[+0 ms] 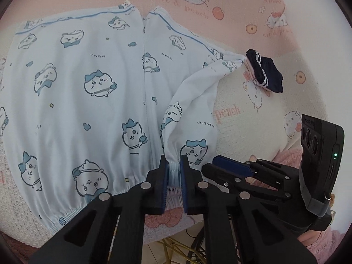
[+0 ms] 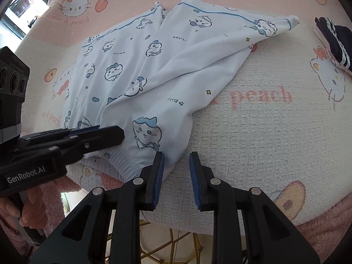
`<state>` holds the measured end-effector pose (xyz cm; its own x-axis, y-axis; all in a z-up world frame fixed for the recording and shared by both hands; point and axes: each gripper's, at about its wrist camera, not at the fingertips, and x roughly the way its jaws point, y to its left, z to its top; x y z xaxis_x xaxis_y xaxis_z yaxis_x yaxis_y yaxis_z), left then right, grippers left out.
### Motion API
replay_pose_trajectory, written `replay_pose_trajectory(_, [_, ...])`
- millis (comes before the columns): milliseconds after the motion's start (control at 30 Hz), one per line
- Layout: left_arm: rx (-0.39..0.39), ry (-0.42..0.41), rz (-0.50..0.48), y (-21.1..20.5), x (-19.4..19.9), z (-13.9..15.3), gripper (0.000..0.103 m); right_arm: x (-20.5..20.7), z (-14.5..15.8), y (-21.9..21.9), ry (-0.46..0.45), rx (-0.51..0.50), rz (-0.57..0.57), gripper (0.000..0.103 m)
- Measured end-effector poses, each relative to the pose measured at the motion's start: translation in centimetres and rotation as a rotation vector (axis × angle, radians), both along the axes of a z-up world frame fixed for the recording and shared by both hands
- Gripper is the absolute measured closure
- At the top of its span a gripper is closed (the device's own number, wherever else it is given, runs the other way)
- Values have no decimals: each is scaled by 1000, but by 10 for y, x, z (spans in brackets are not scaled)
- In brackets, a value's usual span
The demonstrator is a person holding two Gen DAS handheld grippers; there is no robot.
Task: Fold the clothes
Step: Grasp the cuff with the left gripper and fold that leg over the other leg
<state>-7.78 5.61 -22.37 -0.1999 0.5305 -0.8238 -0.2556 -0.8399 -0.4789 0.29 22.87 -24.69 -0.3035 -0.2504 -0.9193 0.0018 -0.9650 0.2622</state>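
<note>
Left wrist: left claw [image 1: 173, 165] clenched on pajama pants [image 1: 88, 88] waistband; right claw [image 2: 177, 171] released, empty, beside waistband.

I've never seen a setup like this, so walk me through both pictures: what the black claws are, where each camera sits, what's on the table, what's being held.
The black claws are hand-held two-finger grippers, one in each of a person's hands, each carrying a fisheye camera looking along its fingers.

In the left gripper's view, the left gripper pinches the elastic hem of white pyjama trousers printed with blue cartoon animals.

In the right gripper's view, the right gripper stands open at the trousers' corner, holding nothing.

Both lie on a pink cartoon-cat tablecloth, beside a folded navy garment.
</note>
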Motion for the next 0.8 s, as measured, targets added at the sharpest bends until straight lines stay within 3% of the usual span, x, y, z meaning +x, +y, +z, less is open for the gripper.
replay_pose_trajectory(267, [4, 68, 71, -21, -2, 24, 93, -3, 2, -5, 10, -10, 3, 78])
replay_pose_trajectory(500, [27, 115, 188, -68, -9, 49, 93, -6, 5, -20, -3, 95, 40, 78])
replay_pose_trajectory(633, [12, 112, 257, -101, -6, 56, 93, -14, 15, -46, 16, 179, 121, 78])
replay_pose_trajectory(800, [-21, 63, 299, -130, 0, 45, 93, -26, 24, -76, 36, 191, 196, 77])
